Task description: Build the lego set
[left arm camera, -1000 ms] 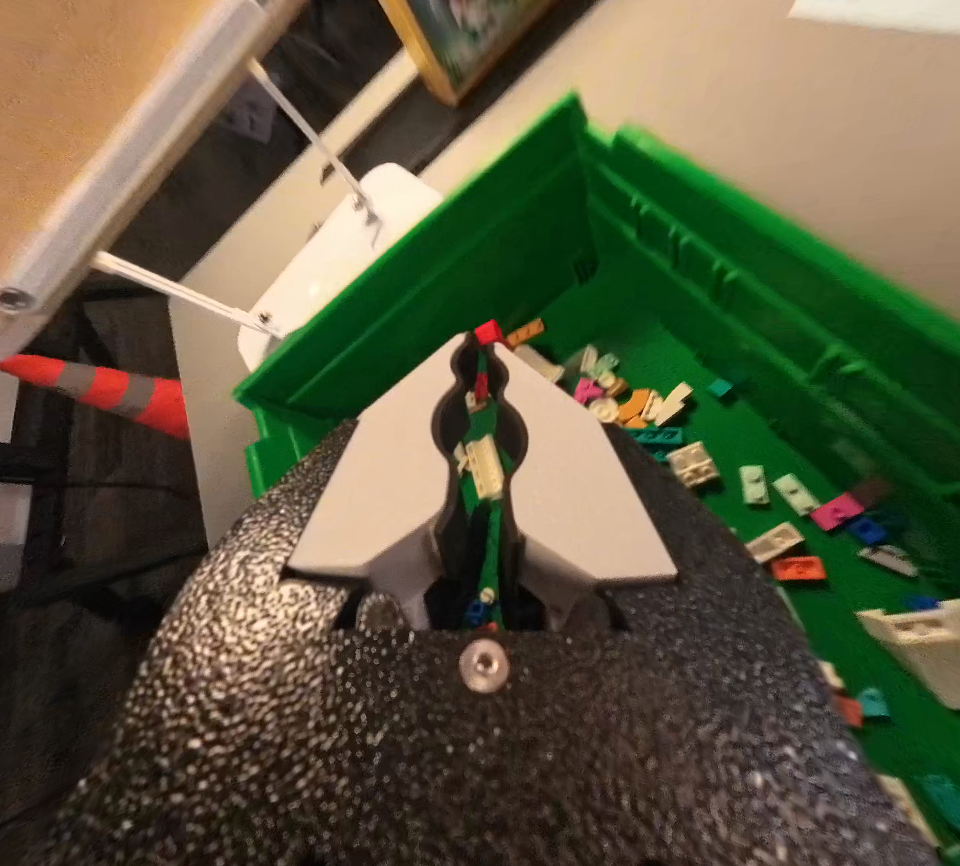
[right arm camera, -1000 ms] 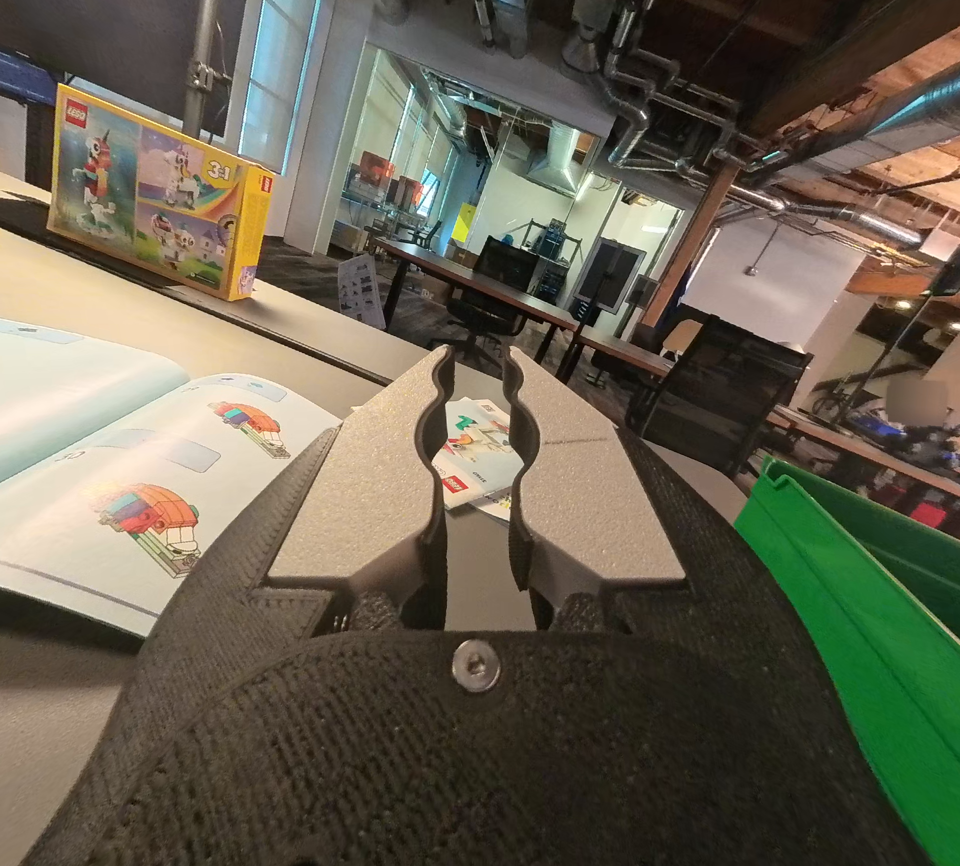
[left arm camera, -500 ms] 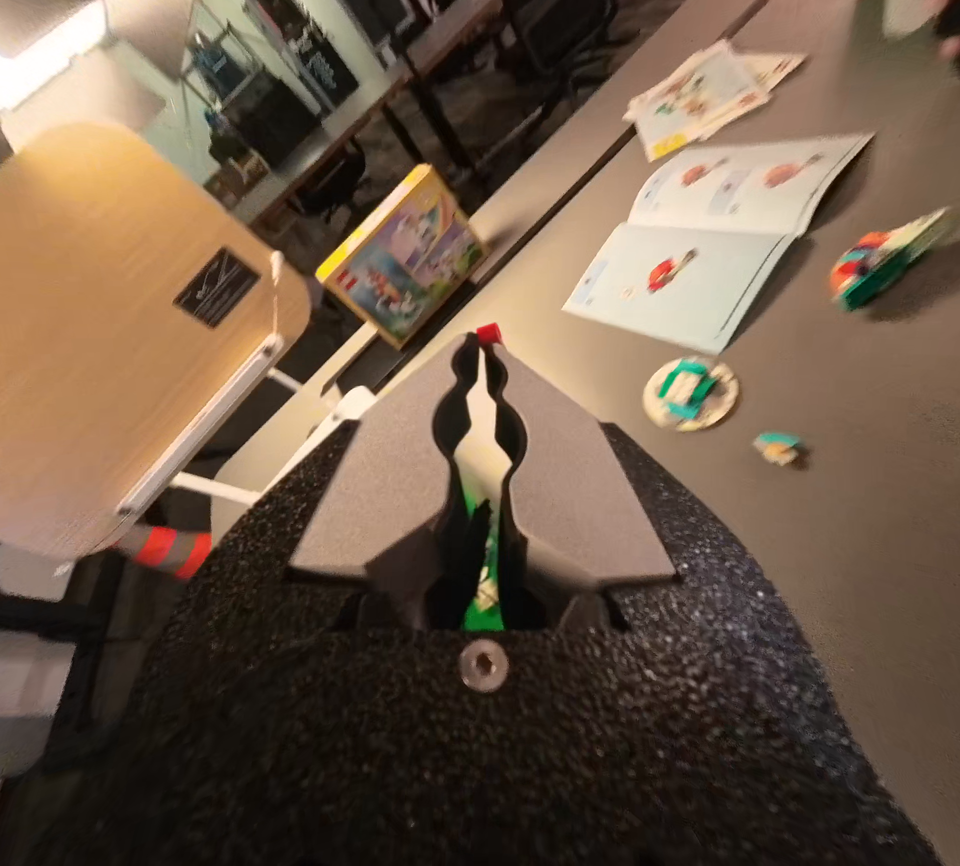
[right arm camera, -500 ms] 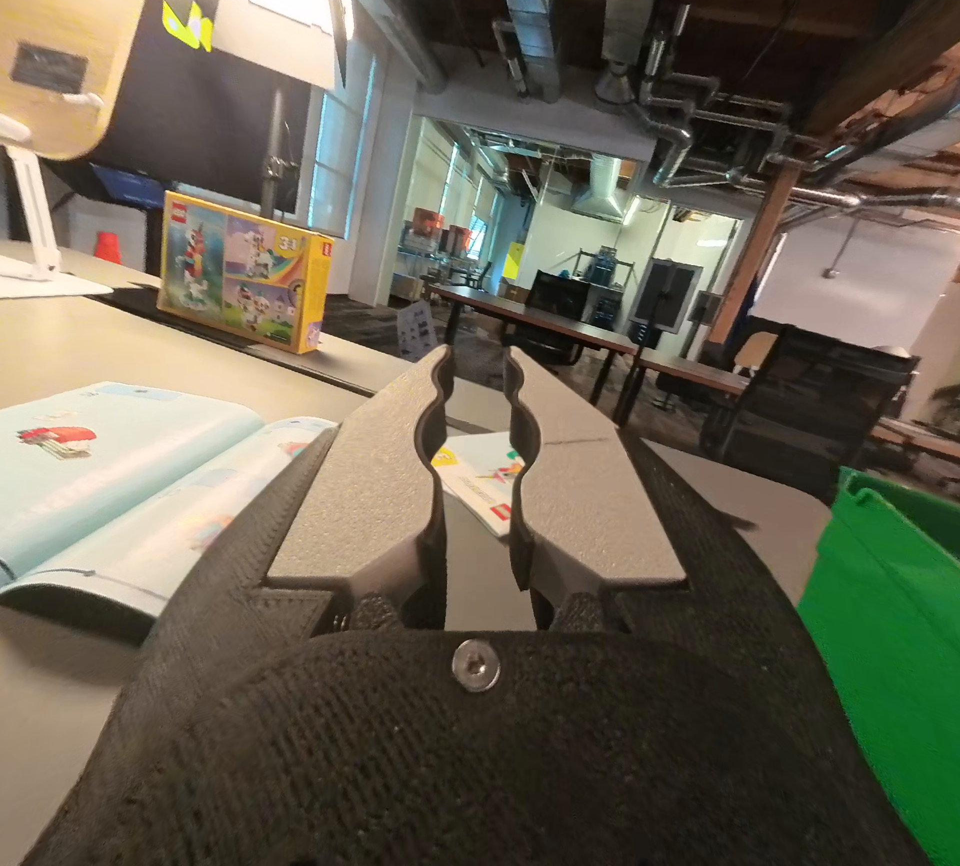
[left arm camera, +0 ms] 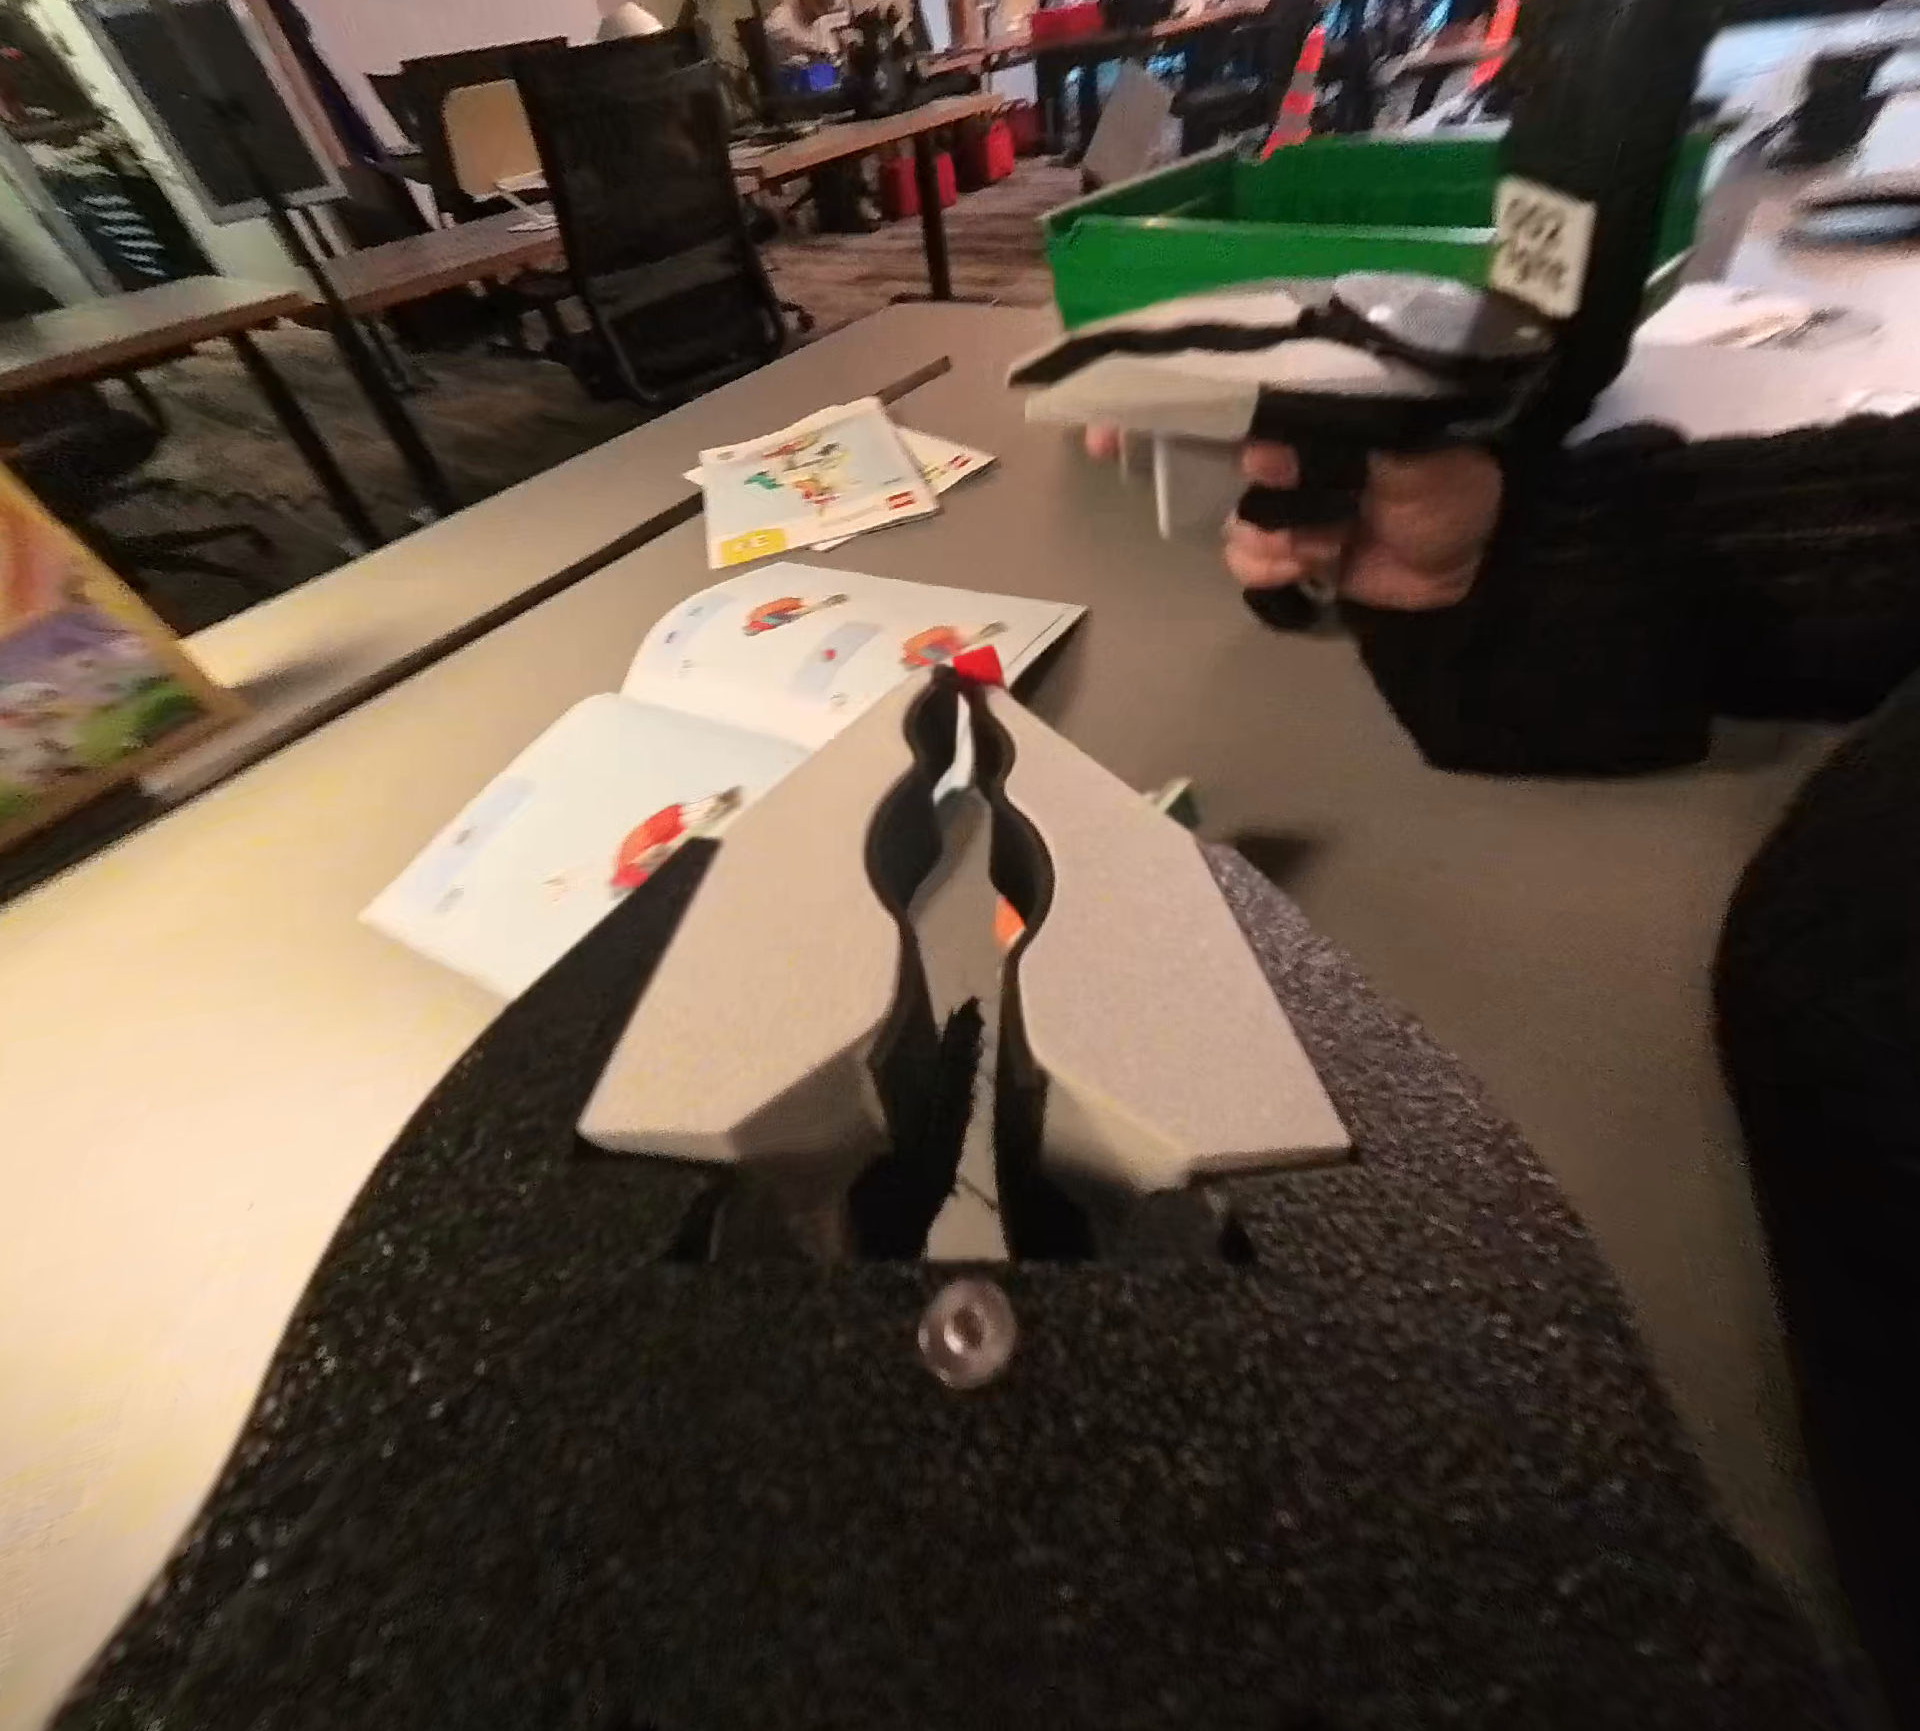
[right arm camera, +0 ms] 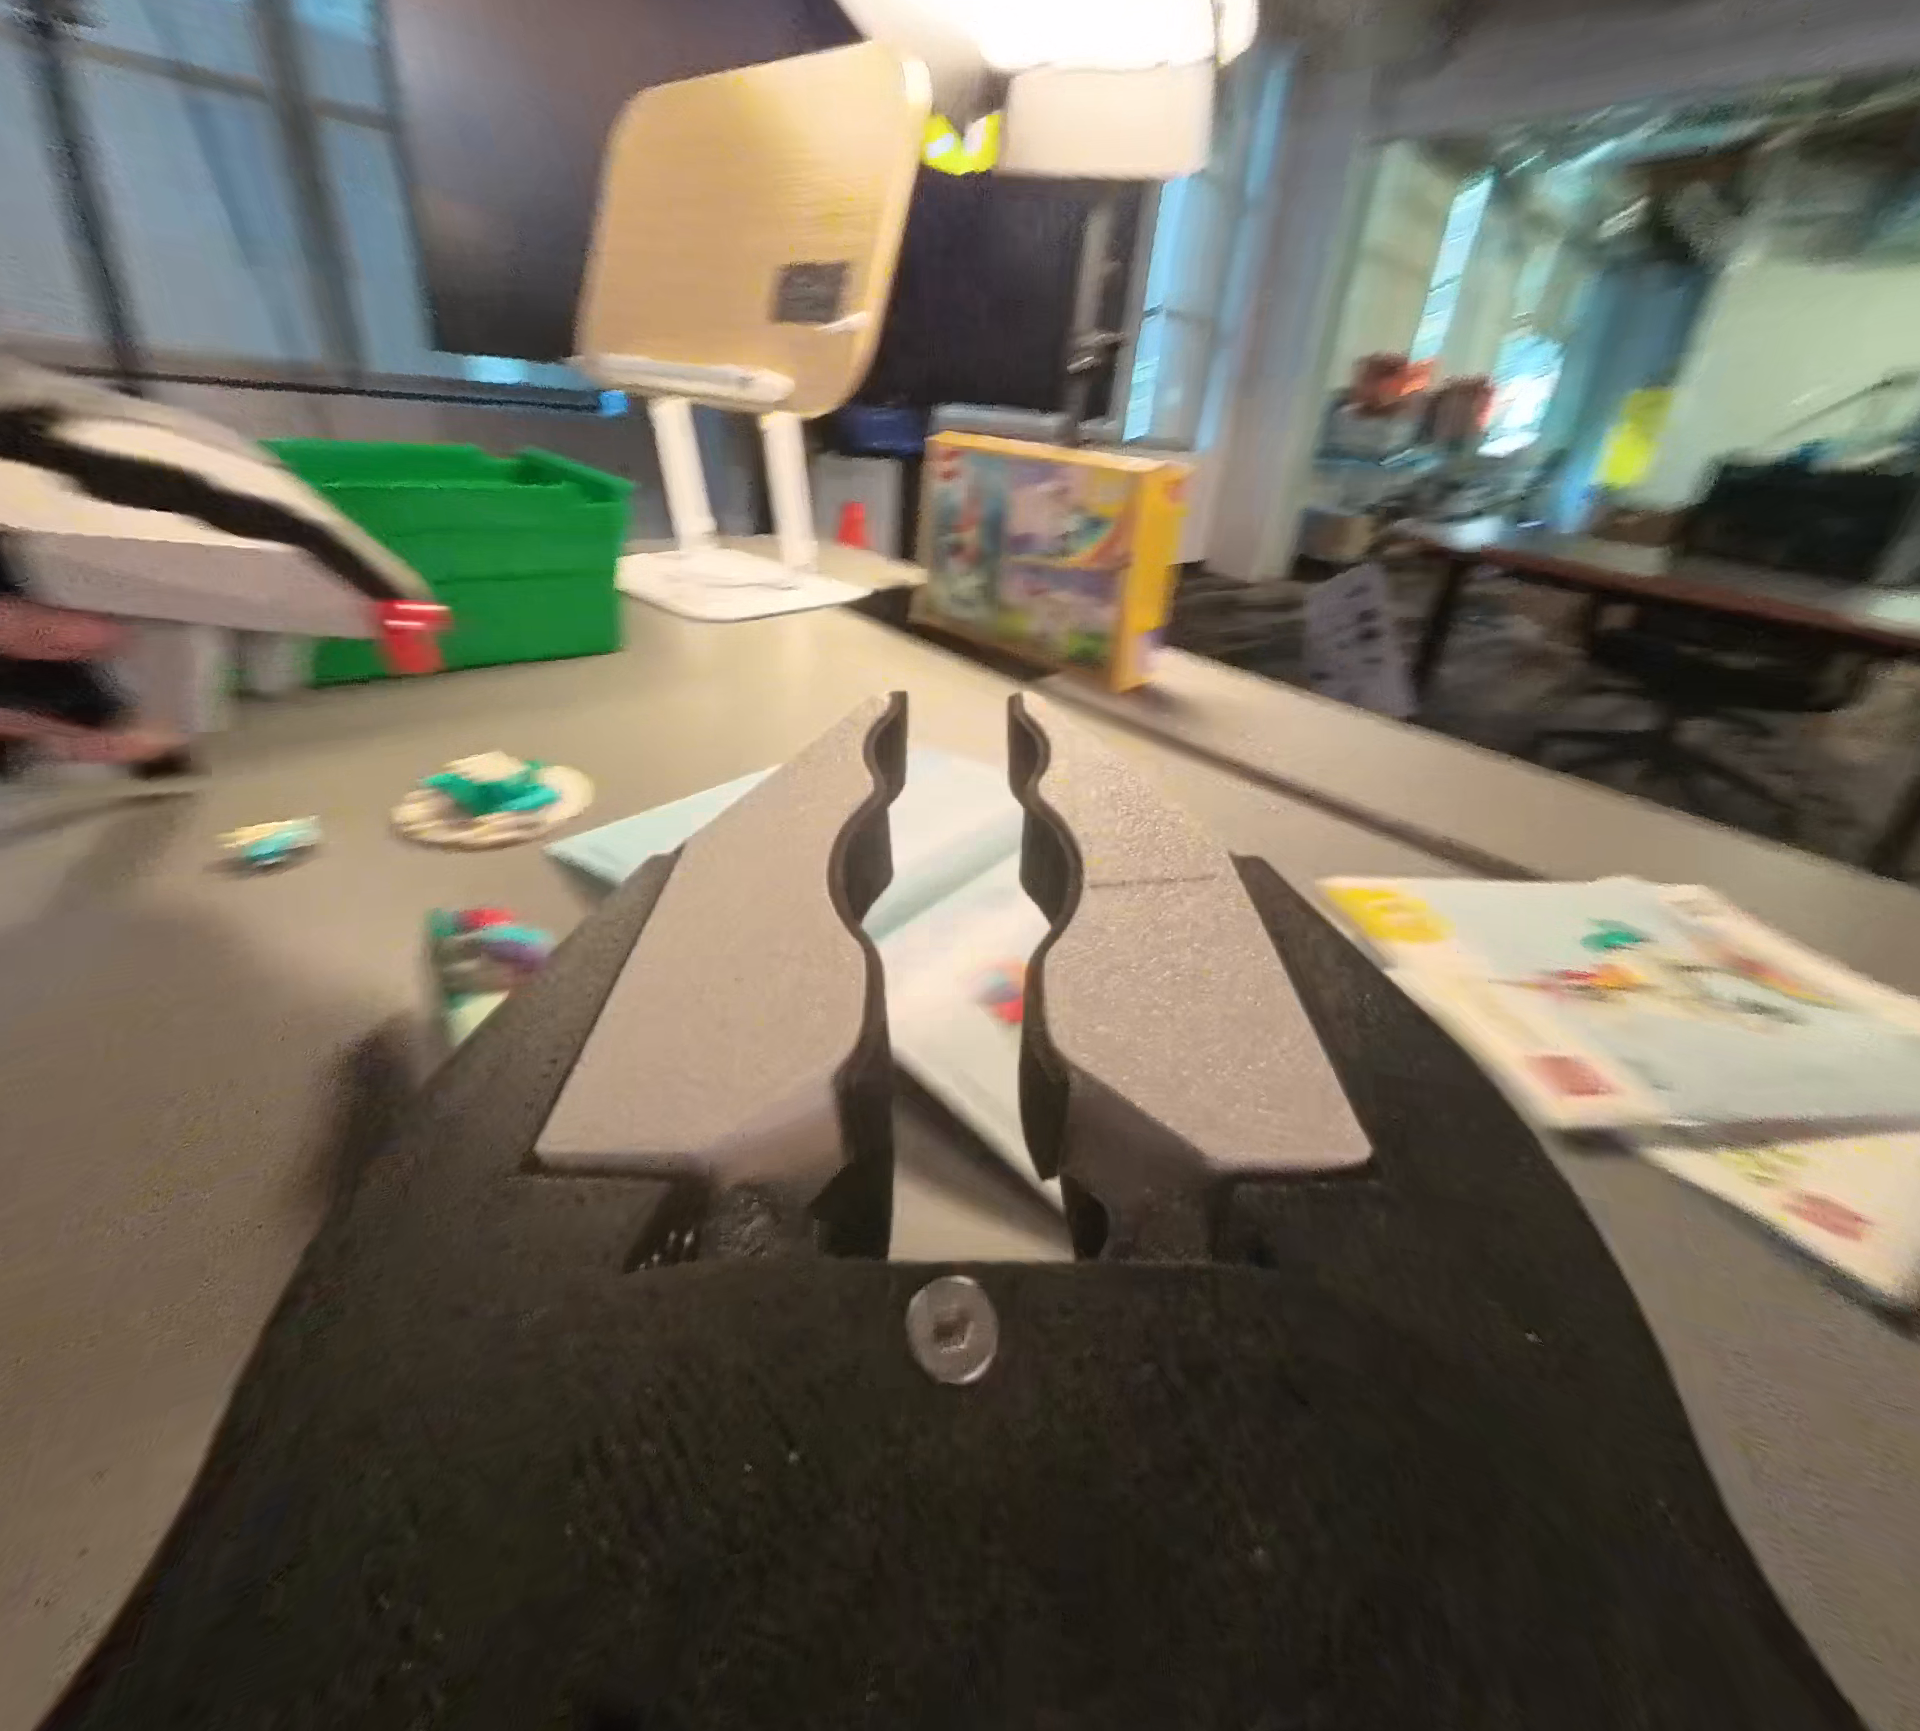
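Observation:
My left gripper (left arm camera: 971, 694) is shut on a small red brick (left arm camera: 977, 668) at its tips, held above the grey table over the open instruction booklet (left arm camera: 665, 777). It also shows at the left of the right wrist view (right arm camera: 400, 627), with the red brick (right arm camera: 412, 632). My right gripper (right arm camera: 956, 715) is open by a narrow gap and empty, above the open instruction booklet (right arm camera: 935, 850). In the left wrist view a hand holds it at upper right (left arm camera: 1101, 414). A partly built colourful model (right arm camera: 483, 949) lies on the table left of my right gripper.
A green bin (right arm camera: 488, 528) stands on the table behind the left gripper; a green bin (left arm camera: 1247, 237) also stands behind the right one. A round tan plate with teal pieces (right arm camera: 488, 798) and a small teal piece (right arm camera: 270, 840) lie nearby. More booklets (right arm camera: 1610, 1006), the set's yellow box (right arm camera: 1049, 559) and a wooden-backed stand (right arm camera: 748, 227). Left tips to right tips: about 15 cm.
My left gripper has carried the red brick out of the green bin and over to the table by the booklet. My right gripper has swung left, its jaws unchanged.

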The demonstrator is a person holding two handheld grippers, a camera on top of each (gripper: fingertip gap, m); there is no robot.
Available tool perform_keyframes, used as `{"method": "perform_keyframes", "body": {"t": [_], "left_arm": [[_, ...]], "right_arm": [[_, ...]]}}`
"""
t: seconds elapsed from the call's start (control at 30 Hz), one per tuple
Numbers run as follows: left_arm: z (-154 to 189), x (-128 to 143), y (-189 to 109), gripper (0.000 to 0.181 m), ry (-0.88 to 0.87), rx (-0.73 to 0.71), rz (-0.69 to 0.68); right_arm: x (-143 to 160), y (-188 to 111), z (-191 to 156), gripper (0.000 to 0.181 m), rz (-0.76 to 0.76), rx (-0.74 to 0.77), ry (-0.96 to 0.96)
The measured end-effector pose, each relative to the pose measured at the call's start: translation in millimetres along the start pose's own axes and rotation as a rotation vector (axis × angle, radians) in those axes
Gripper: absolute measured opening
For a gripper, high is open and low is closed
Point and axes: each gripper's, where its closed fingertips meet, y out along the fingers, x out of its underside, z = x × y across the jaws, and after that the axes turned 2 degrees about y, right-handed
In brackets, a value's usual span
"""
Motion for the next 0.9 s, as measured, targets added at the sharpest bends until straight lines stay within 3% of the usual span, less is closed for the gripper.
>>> {"method": "perform_keyframes", "body": {"t": [0.17,0.3,0.4,0.57,0.67,0.77,0.9], "left_arm": [[10.2,-2.3,16.5,0.0,-0.17,0.113,0.082],[20.4,-5.1,23.3,0.0,-0.163,0.16,0.104],[27.7,-8.4,26.2,0.0,-0.174,0.195,0.118],[35.4,-10.7,25.8,0.0,-0.171,0.241,0.121],[35.9,-9.8,25.3,0.0,-0.16,0.25,0.109],[39.9,-7.0,24.4,0.0,-0.159,0.282,0.086],[29.4,5.6,21.3,0.017,-0.111,0.239,-0.001]], "right_arm": [[-7.0,-1.2,-68.7,0.02,-0.134,-0.43,0.479],[-5.3,-0.2,-87.0,0.018,-0.23,-0.581,0.844],[-7.1,-0.4,-94.2,0.022,-0.232,-0.655,0.998],[3.0,0.6,-104.1,0.021,-0.282,-0.66,0.922],[5.1,-1.3,-107.6,0.007,-0.296,-0.675,0.895],[6.2,-5.8,-109.4,0.006,-0.319,-0.701,0.829],[29.2,-19.2,-84.5,0.005,-0.47,-0.606,0.435]]}}
